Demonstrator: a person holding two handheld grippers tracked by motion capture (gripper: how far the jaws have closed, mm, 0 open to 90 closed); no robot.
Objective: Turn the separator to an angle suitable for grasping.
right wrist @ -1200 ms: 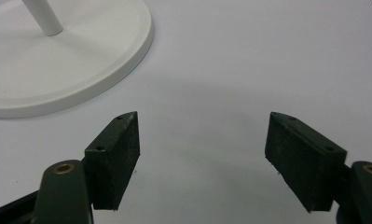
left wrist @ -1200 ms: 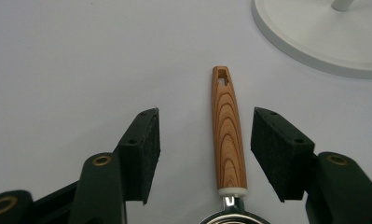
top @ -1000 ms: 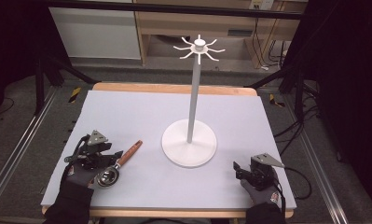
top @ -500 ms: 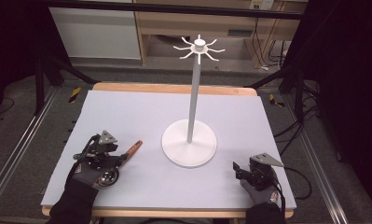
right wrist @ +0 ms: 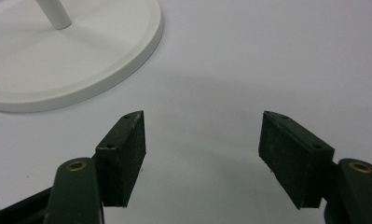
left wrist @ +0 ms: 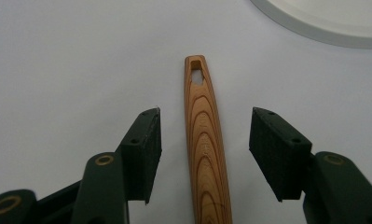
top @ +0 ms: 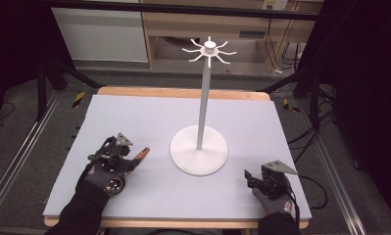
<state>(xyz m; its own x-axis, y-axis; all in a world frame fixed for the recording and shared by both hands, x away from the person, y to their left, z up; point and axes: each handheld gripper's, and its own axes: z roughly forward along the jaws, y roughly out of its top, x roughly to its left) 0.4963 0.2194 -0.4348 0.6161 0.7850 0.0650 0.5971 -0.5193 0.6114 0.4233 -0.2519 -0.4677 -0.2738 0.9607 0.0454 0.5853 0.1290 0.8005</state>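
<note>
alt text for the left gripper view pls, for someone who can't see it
The left gripper has its two black jaws open on either side of a wooden handle lying on the pale table, with a gap on each side. The white stand base curves across the top right corner.

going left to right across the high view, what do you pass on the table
left gripper → wooden handle → white stand → right gripper
</note>
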